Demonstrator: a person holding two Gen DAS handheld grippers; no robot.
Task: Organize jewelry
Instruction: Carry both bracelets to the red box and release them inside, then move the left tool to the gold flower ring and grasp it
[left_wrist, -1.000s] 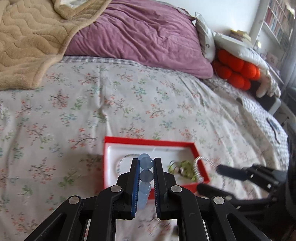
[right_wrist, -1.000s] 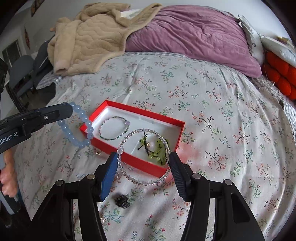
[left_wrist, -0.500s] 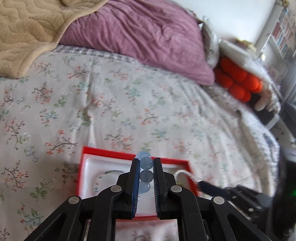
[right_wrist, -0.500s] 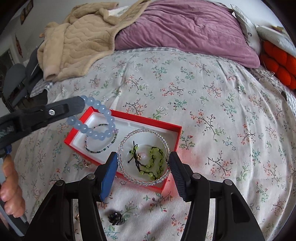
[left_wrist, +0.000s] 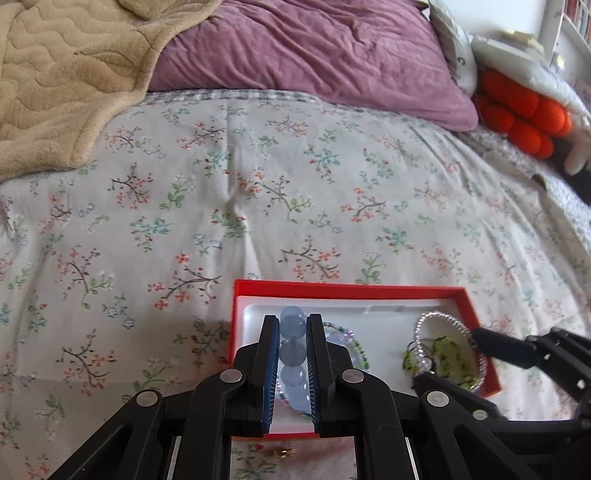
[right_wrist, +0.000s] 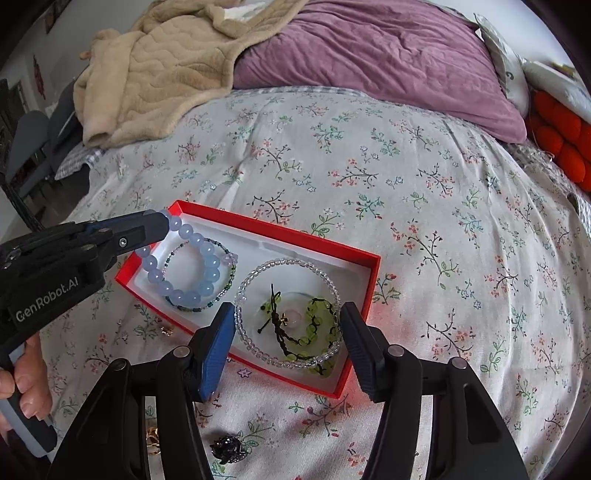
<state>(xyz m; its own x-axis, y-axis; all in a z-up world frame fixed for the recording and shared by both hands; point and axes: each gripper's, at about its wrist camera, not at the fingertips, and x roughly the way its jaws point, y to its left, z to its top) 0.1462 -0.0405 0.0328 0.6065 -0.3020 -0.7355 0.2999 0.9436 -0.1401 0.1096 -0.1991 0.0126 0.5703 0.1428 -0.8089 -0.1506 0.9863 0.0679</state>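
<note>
A red box (right_wrist: 280, 232) with a white lining lies on the flowered bedspread. My left gripper (left_wrist: 291, 321) is shut on a pale blue bead bracelet (right_wrist: 207, 258), which hangs down into the box's left half over a thin dark-beaded bracelet (right_wrist: 229, 280). My right gripper (right_wrist: 288, 314) holds a clear bead bracelet (right_wrist: 284, 263) across its width. Its jaws are opening, and the pads still touch the ring on both sides. The ring sits low in the right half, over a green bead bracelet (right_wrist: 317, 306). In the left wrist view the box (left_wrist: 347, 290), blue bracelet (left_wrist: 293, 354) and clear bracelet (left_wrist: 439, 315) show too.
Loose on the bedspread in front of the box lie a black ornament (right_wrist: 229, 448) and small gold pieces (right_wrist: 153, 439). A beige blanket (right_wrist: 155, 74) and purple pillow (right_wrist: 369, 55) fill the far end, with an orange cushion (left_wrist: 524, 110) at the right. A hand (right_wrist: 26, 384) grips the left handle.
Both grippers came down and forward over the box. The blue bracelet went from beside the box's left corner to inside its left half. The clear ring sank over the green bracelet.
</note>
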